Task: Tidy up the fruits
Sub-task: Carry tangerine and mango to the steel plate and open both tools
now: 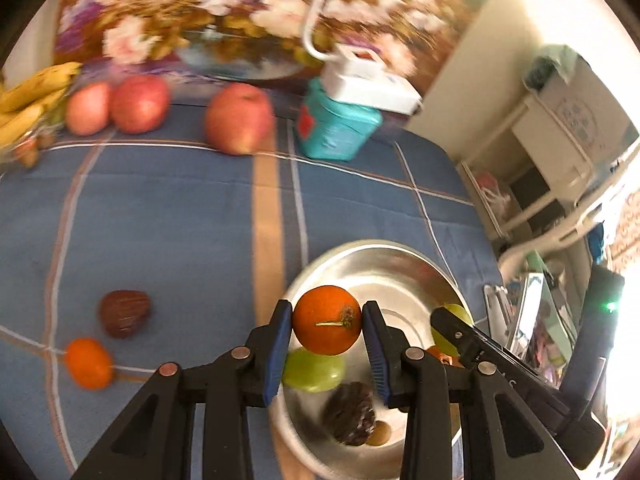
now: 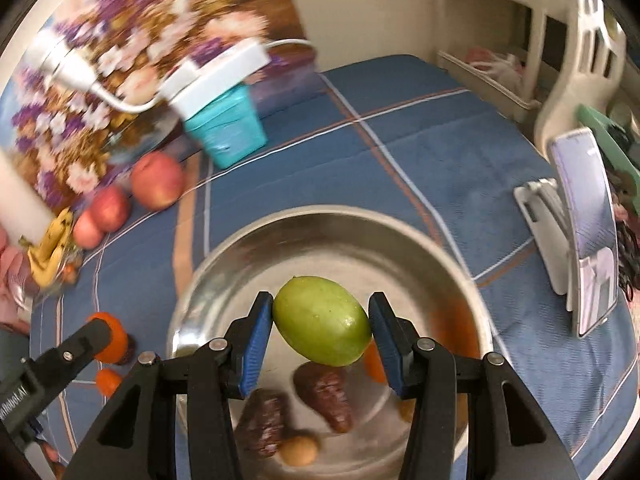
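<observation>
The left gripper [image 1: 327,322] is clenched on a small round orange tangerine [image 1: 327,319], its blue pads pressing both sides, and holds it over the near rim of a shallow round steel bowl [image 1: 404,264] on a blue plaid tablecloth [image 1: 168,216]. Below the left claw, inside the bowl, lie a pale green oval fruit [image 1: 314,370] and a dark brown wrinkled fruit [image 1: 350,414]. To the claw's left on the cloth sit another dark brown fruit [image 1: 124,314] and a second tangerine [image 1: 89,363] — both outside the bowl. Only the left wrist view shows the far row clearly: three red apples [image 1: 238,118] and a bunch of yellow bananas [image 1: 30,96] beyond the claw, with a teal box [image 1: 336,128] to their right. The right gripper [image 2: 322,322] grasps a smooth green oval fruit [image 2: 322,320] between its blue pads, directly above the bowl's middle. Only the right wrist view shows what lies beneath this claw — two dark brown fruits [image 2: 326,394], a small tan round fruit [image 2: 299,450] and blurred orange pieces. To this claw's right stands a phone on a white stand [image 2: 588,240].
</observation>
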`<state>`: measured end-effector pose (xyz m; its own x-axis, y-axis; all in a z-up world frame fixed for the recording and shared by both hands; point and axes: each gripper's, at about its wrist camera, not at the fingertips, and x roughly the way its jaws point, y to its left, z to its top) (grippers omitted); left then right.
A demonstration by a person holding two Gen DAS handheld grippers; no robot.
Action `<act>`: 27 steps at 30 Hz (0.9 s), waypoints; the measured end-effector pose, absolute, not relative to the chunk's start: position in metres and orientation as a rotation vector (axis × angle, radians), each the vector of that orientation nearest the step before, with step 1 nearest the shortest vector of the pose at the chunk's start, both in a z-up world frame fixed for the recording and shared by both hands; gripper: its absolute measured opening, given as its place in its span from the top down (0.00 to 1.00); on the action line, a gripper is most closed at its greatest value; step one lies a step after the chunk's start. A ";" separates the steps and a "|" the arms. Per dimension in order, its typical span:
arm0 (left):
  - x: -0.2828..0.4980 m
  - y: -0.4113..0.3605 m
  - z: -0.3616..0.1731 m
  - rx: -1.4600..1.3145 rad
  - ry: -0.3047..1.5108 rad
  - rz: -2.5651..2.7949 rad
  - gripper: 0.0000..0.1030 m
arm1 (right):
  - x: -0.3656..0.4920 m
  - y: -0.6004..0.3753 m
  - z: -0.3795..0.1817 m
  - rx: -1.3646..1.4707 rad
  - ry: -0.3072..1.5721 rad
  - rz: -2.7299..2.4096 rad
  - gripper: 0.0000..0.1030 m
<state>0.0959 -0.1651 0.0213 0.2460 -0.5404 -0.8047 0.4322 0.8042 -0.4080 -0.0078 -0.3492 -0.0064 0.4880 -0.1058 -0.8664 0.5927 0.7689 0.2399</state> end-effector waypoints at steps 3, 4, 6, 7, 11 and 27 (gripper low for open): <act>0.094 -0.175 0.013 -0.081 1.138 -0.675 0.63 | -0.009 -0.354 -0.012 0.575 0.988 -0.469 0.51; 0.094 -0.178 0.011 -0.075 1.138 -0.675 0.63 | -0.009 -0.356 -0.014 0.580 0.992 -0.470 0.51; 0.094 -0.183 0.005 -0.066 1.143 -0.681 0.63 | -0.009 -0.357 -0.019 0.587 0.998 -0.469 0.51; 0.093 -0.185 0.002 -0.060 1.147 -0.683 0.63 | -0.008 -0.357 -0.021 0.589 1.002 -0.468 0.51; 0.093 -0.187 -0.006 -0.044 1.162 -0.680 0.62 | -0.004 -0.357 -0.028 0.595 1.015 -0.454 0.50; 0.091 -0.179 -0.002 -0.052 1.186 -0.667 0.55 | -0.005 -0.355 -0.021 0.575 1.016 -0.465 0.50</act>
<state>0.0908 -0.1788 -0.0024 0.2085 -0.5055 -0.8373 0.4526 0.8088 -0.3756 -0.0051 -0.3553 -0.0211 0.4538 -0.0965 -0.8859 0.6080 0.7603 0.2287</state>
